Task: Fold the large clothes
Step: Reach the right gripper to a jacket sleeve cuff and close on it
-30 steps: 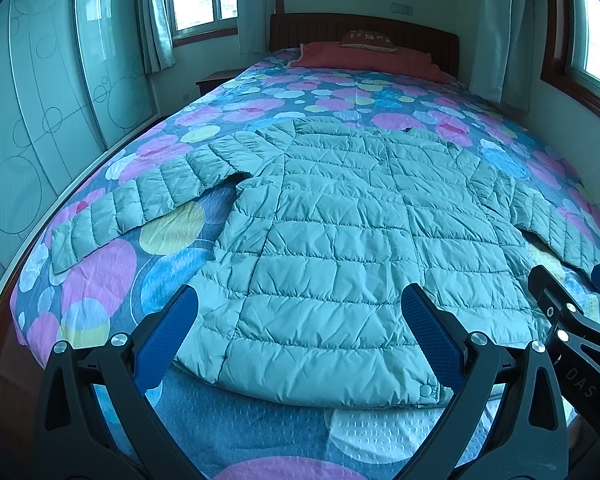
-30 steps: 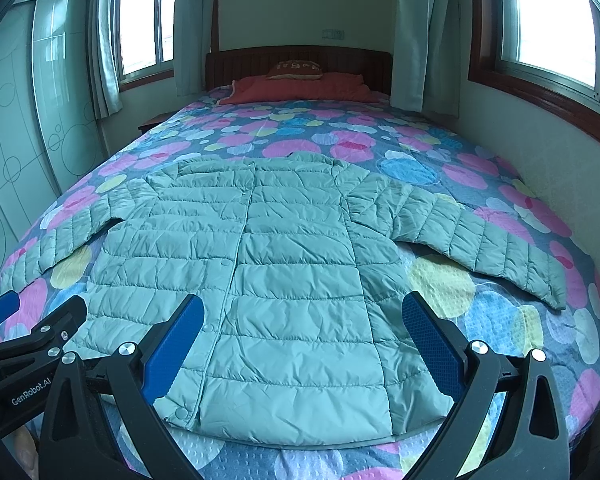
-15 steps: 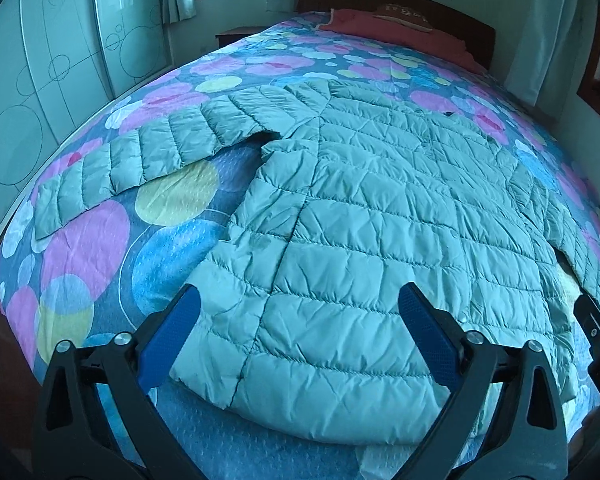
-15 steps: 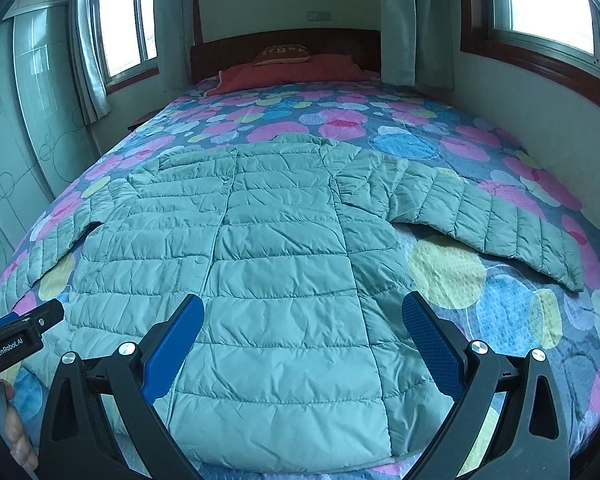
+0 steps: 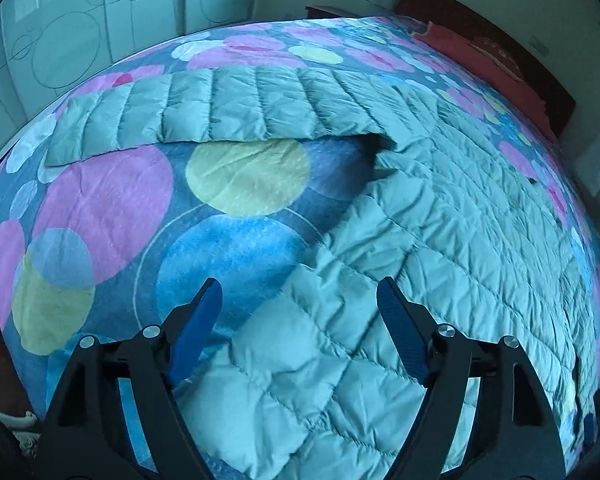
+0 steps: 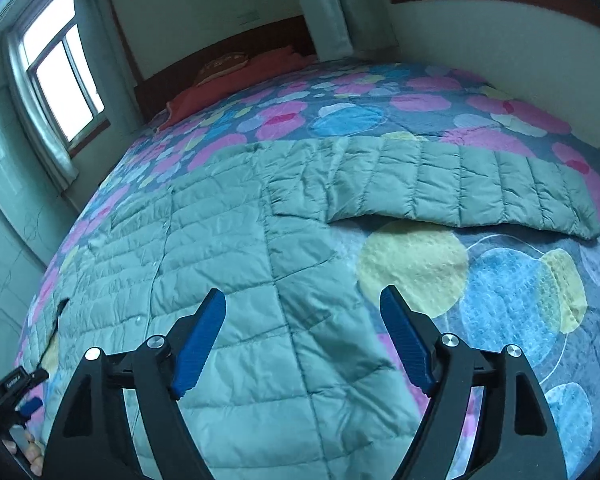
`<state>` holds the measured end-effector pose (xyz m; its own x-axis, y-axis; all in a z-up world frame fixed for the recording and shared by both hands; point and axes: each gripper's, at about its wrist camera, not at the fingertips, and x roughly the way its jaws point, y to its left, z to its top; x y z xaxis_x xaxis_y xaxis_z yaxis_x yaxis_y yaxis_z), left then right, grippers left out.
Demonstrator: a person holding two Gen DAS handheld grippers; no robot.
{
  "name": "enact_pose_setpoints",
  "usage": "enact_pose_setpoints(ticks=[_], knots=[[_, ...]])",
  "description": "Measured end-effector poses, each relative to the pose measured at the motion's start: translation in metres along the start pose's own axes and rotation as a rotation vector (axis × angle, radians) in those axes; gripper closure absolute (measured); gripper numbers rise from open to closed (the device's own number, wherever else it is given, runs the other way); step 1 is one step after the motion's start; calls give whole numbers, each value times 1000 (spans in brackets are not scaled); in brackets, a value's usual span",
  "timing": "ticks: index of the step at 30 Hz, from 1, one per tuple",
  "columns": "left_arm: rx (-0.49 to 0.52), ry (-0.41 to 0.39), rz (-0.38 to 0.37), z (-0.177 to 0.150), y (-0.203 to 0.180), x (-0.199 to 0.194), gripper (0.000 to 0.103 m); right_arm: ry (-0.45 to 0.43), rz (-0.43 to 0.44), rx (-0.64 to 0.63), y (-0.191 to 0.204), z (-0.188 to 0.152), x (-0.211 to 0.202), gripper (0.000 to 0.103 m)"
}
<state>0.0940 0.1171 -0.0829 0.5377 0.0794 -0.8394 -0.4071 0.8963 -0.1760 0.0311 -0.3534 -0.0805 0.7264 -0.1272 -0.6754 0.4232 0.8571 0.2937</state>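
Observation:
A large pale green quilted puffer jacket lies flat and spread out on the bed, also seen in the right wrist view. Its left sleeve stretches out sideways, and its right sleeve does the same. My left gripper is open, low over the jacket's bottom left hem corner. My right gripper is open, low over the bottom right hem corner. Neither holds anything.
The bed has a bedspread with pink, blue and yellow circles. A red pillow and dark headboard are at the far end. A wall runs along the right side, glass wardrobe doors along the left.
Both grippers have moved down and outward toward the jacket's lower corners, the left swinging left, the right swinging right. Their jaws have narrowed a little but remain open. The jacket has not moved.

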Motion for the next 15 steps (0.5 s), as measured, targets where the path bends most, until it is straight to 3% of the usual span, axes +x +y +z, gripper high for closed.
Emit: enact_pose_setpoints(ticks=[8,15], knots=[[-153,-7,167,18,41,23,23,-65,-65,356,-126,29,18,25],[-171,-2,268,14,55,41,23,-137,-41,683,-220,27,34,25]])
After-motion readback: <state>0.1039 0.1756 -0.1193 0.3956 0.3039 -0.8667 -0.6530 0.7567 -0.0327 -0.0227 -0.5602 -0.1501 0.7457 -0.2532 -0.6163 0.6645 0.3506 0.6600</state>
